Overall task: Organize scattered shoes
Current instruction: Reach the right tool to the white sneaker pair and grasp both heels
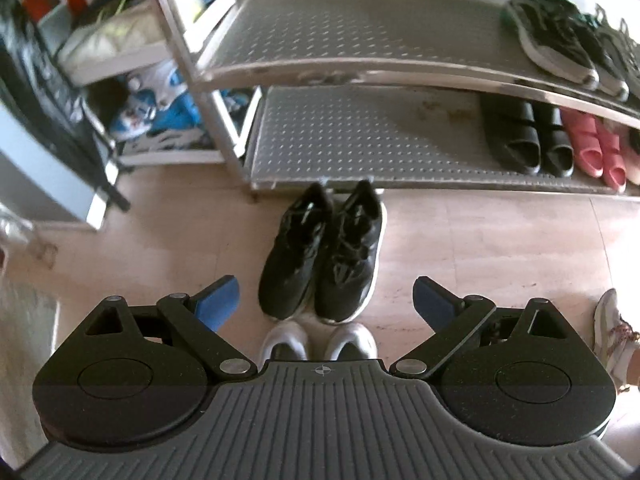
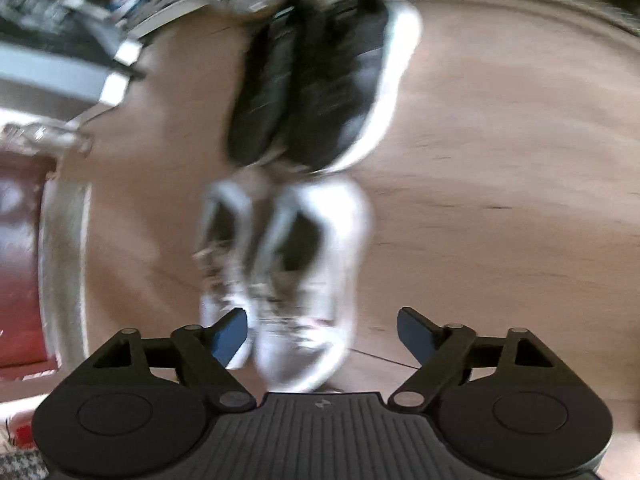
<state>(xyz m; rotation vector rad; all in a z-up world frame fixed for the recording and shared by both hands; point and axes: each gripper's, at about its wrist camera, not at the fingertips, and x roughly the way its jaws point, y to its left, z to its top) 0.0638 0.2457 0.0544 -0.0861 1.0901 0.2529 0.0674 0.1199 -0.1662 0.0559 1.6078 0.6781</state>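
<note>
**Rack partly filled, two pairs left on the floor**

Several pairs already sit at the right of the metal shoe rack [image 1: 360, 32]. The black sneakers [image 1: 320, 256] stand paired on the floor just before its lower shelf, the white sneakers [image 2: 280, 280] directly behind them. The left claw [image 1: 326, 300] and right claw [image 2: 322, 332] both hang spread, holding nothing. A stray white shoe [image 1: 612, 332] lies apart.

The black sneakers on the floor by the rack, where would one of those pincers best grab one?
Probably at the heel collar of one black sneaker, coming down from above at the near end. The pair stands upright, side by side, toes toward the metal rack, so the open ankle rims face the left gripper, whose jaws are spread and empty. A rim is thin enough to pinch.
</note>
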